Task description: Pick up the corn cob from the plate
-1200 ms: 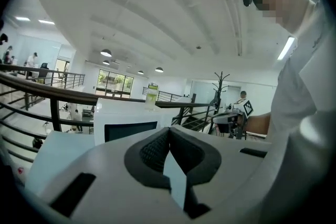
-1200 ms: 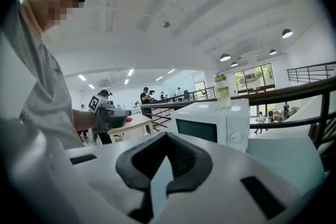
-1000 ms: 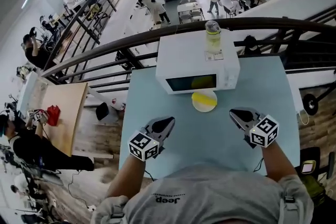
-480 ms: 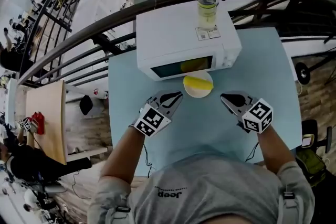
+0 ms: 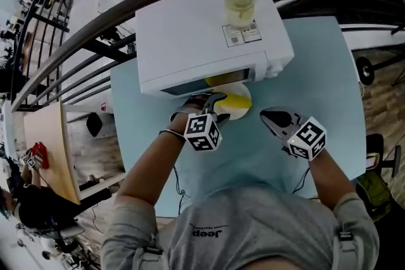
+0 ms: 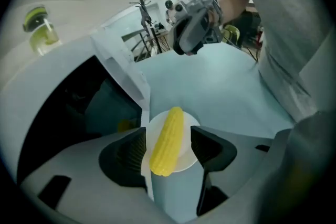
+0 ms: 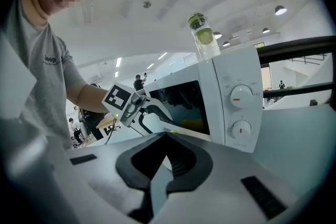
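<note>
The corn cob [image 6: 167,140] lay lengthwise on its small white plate [image 6: 184,159] just in front of the microwave [image 5: 202,35]. My left gripper [image 6: 168,145] — which a second earlier had hung pinched shut well back from the microwave — had dropped over it and had just been opening its jaws, so they stood spread on either side of the cob without touching it, ready, I judged, to close. Only the left gripper view showed me that clearance, since in the head view the gripper covered most of the cob — while my right gripper [image 5: 275,118], jaws pressed together on nothing, waited farther from the microwave.
</note>
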A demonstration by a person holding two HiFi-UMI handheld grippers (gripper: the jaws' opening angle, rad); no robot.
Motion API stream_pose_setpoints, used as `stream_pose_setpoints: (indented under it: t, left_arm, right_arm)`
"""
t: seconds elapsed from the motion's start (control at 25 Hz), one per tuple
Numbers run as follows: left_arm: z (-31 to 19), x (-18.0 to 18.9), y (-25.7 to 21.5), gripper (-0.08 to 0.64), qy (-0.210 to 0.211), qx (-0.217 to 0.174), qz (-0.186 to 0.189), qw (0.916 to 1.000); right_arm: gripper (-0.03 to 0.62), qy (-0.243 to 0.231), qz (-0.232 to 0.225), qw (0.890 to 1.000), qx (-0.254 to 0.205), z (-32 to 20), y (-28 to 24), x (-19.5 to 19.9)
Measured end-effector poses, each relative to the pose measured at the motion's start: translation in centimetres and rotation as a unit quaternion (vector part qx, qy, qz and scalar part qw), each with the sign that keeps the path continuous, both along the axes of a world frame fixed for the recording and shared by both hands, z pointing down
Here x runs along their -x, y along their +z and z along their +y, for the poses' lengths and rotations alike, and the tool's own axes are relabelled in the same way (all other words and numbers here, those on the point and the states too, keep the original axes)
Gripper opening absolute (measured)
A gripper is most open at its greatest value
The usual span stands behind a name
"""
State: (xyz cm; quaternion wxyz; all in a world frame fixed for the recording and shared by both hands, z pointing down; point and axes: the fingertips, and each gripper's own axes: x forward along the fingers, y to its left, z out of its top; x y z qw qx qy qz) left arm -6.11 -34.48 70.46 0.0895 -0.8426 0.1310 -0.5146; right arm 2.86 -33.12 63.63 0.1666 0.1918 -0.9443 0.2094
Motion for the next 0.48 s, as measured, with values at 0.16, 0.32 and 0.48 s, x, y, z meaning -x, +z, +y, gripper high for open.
stream_pose_setpoints:
  t: [0.16,0.32,0.48]
  left_arm:
    - [-1.3,-0.7,3.5,0.275,0.046,0.004,-0.064,0.9969]
    - [-1.1,-0.7,6.2,0.279,0.065,0.031,-0.101,0.9923]
    - [-1.4,-0.9,7.7,0.279,0.065,0.043,-0.115,0.9904]
  right_arm:
    - [0.006,0.001,-0.002,1.0,0.016,-0.9,2.3,-0.1]
    - [0.006,0.004,-0.009,0.999,0.038,-0.8,4.2,0.1]
    - [0.006,0.005,-0.016,0.999,0.051,-1.2,5.8,0.2]
